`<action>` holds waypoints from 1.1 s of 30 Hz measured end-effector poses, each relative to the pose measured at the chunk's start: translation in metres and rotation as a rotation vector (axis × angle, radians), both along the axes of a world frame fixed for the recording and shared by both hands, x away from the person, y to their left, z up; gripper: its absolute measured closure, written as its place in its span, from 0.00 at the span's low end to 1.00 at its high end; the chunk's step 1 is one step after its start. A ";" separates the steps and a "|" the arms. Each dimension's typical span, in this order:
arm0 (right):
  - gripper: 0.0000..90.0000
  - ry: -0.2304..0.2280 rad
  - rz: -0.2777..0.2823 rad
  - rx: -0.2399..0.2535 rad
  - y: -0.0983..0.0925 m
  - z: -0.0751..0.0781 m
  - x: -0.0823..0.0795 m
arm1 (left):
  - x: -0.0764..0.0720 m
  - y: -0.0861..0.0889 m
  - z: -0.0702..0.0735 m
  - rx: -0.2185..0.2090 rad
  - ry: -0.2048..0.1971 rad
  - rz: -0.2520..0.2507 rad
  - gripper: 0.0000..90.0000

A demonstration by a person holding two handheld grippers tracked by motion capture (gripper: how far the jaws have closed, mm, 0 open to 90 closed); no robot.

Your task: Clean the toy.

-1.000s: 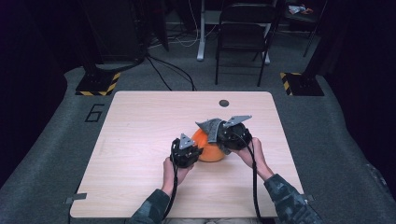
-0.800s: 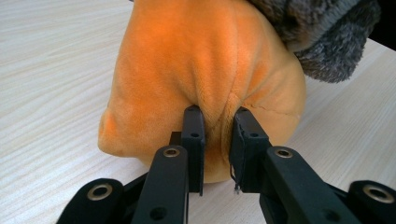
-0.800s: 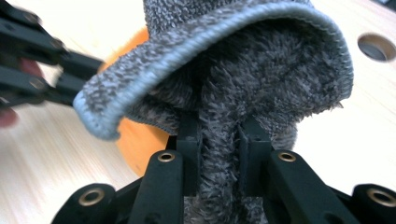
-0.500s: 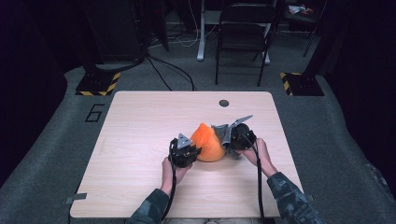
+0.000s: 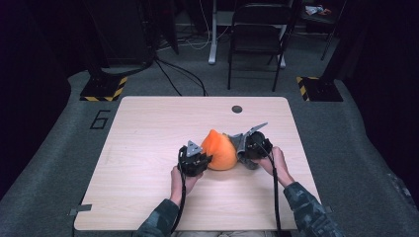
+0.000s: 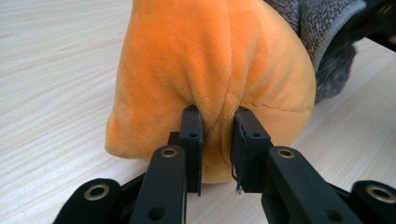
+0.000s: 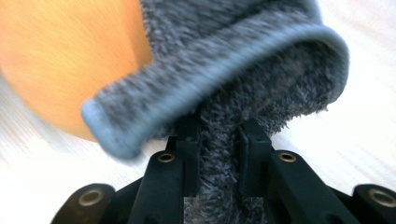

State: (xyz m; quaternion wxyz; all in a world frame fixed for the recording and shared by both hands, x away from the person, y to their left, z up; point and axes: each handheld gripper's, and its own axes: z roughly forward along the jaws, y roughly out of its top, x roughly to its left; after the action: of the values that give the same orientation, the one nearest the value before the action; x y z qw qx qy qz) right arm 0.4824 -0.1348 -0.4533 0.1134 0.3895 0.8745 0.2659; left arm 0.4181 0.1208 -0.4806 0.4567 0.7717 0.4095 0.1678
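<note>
A: Left gripper (image 5: 196,159), high view: I've got it at the near-left side of the orange plush toy (image 5: 219,150), jaws pinched into the fabric. Right gripper (image 5: 253,145) is on the far side, clamped on the grey fuzzy cloth (image 5: 240,143). Both sit mid-table (image 5: 148,148), a bit right of centre.

B: Toy and cloth touching?

A: Yes, the cloth lies right against the toy's right side. Round grommet hole (image 5: 237,108) in the tabletop behind them, well apart. Folding chair (image 5: 257,34) on the floor beyond the far edge.

B: Left gripper view?

A: My left gripper (image 6: 215,135) has its jaws narrow, squeezing a fold of the orange plush toy (image 6: 210,60) along a seam, low on its side. The toy rests on the wood table (image 6: 56,70). Grey fuzzy cloth (image 6: 327,37) shows at the upper right, against the toy.

B: Right gripper view?

A: Blurred. My right gripper (image 7: 219,140) has its jaws narrow, gripping a strip of the grey fuzzy cloth (image 7: 233,56); its hemmed edge curls over above the jaws. The orange plush toy (image 7: 60,60) is at upper left behind the cloth, table (image 7: 364,116) underneath.
</note>
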 end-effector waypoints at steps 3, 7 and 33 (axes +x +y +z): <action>0.82 -0.060 0.019 0.049 -0.001 0.020 -0.005 | -0.001 -0.001 0.000 0.003 -0.005 0.001 0.84; 0.83 -0.143 0.058 0.133 0.004 0.044 -0.017 | -0.002 -0.002 0.000 0.010 -0.009 -0.005 0.84; 0.83 -0.085 0.082 0.066 0.014 0.019 -0.015 | -0.001 -0.003 -0.001 0.024 -0.010 -0.015 0.84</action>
State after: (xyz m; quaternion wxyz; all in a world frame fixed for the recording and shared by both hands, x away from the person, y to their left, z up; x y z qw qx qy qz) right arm 0.4674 -0.1205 -0.4340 0.1265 0.3450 0.8749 0.3155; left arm 0.4168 0.1182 -0.4815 0.4508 0.7792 0.3994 0.1734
